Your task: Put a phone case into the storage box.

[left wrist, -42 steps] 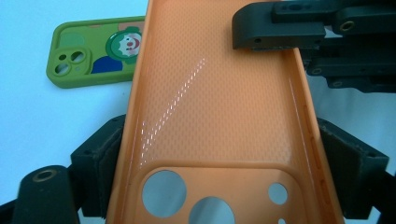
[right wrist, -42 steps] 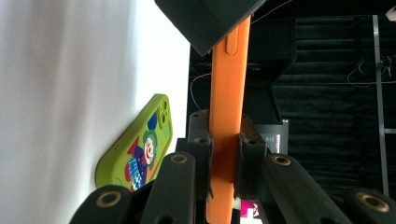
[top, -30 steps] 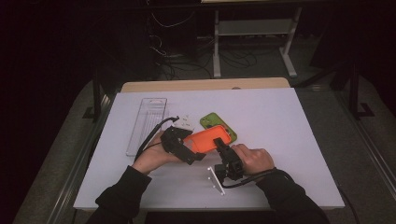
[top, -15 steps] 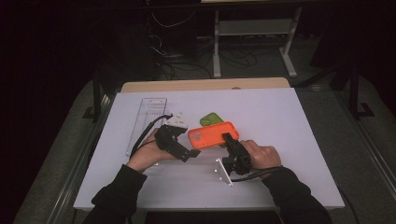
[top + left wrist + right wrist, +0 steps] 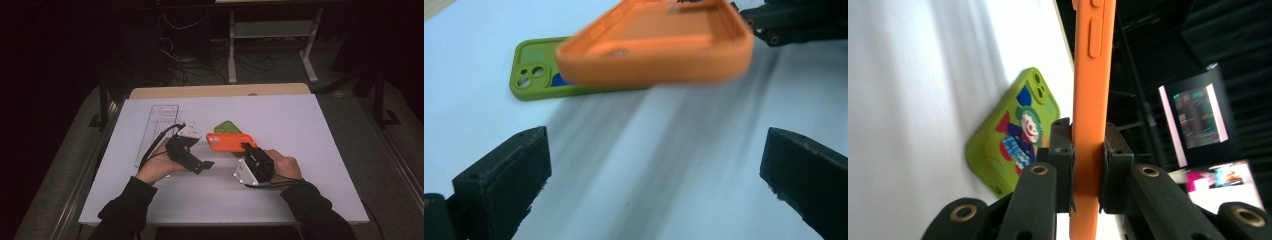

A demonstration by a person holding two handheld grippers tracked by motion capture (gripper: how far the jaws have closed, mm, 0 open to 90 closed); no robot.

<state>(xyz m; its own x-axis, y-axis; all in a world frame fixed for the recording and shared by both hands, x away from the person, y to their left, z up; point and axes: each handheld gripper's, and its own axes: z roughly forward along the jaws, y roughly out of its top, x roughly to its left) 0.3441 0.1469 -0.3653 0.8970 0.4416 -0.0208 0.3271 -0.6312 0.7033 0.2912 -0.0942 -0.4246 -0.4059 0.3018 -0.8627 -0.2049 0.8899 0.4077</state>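
Landmark for all positions: the orange phone case (image 5: 231,142), held above the white counter (image 5: 300,130) near its middle.

Far left of the case in the high view, a clear plastic package (image 5: 156,131) lies flat on the counter. Nearer the case, the left tongs (image 5: 197,162) sit in the person's left hand, just short of the case's left end. The left gripper view settles their state: both black jaws stand wide apart with only bare counter between them, and the case hangs ahead of them, blurred, its hollow side up.

Behind the orange case, partly covered by it in the high view, lies a green phone case (image 5: 227,127). The left gripper view shows its camera cut-outs; the right gripper view (image 5: 1013,135) shows a clown printed on its back, a detail the high view does not resolve.

At the case's right end, the right tongs (image 5: 248,148) are clamped on its edge. The right gripper view confirms it: both pads press the case's rim (image 5: 1091,100), side buttons visible beyond them.
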